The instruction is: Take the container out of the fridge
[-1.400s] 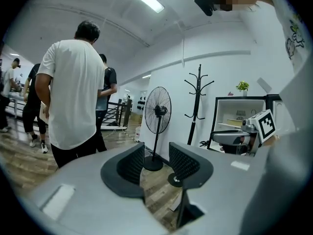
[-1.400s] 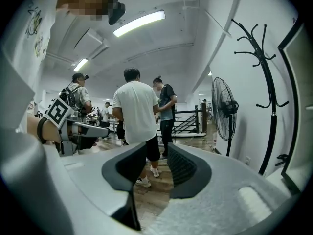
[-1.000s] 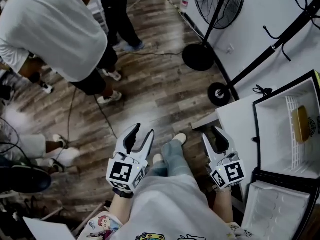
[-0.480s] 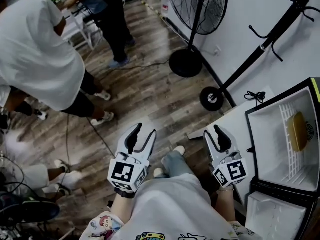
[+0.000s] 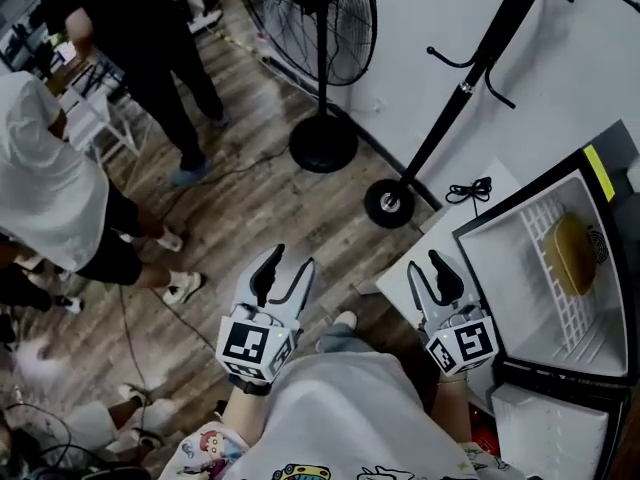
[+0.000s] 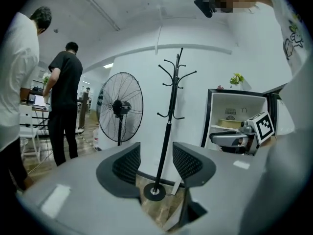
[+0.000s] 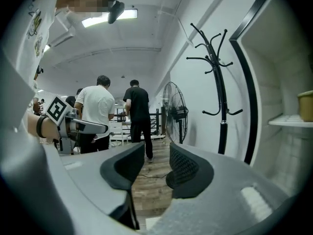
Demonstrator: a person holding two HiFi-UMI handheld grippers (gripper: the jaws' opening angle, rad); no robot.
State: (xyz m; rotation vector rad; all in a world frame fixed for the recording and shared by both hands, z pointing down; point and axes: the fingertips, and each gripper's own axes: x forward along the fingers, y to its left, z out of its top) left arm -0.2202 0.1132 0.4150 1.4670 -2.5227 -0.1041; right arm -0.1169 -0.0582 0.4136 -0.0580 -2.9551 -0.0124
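Observation:
A small fridge [image 5: 505, 258] stands open at the right of the head view, with a yellowish container [image 5: 567, 253] on its wire shelf. The same container [image 6: 230, 123] shows far off in the left gripper view, and as the container [image 7: 306, 105] at the right gripper view's edge. My left gripper [image 5: 285, 260] hangs over the wooden floor; its jaws have just been opening and nothing is between them. My right gripper [image 5: 428, 262] is open and empty, just left of the fridge's front edge. Neither touches the container.
A standing fan [image 5: 322, 143] and a black coat stand [image 5: 388, 203] stand by the white wall ahead. Several people [image 5: 45, 198] stand at the left. The fridge door [image 5: 545, 433] hangs open at the bottom right. A cable [image 5: 468, 190] lies near the fridge.
The view has swung right: the fridge, fan and coat stand have shifted left and sit closer. Both grippers kept their places in the picture, the right one now nearer the fridge opening.

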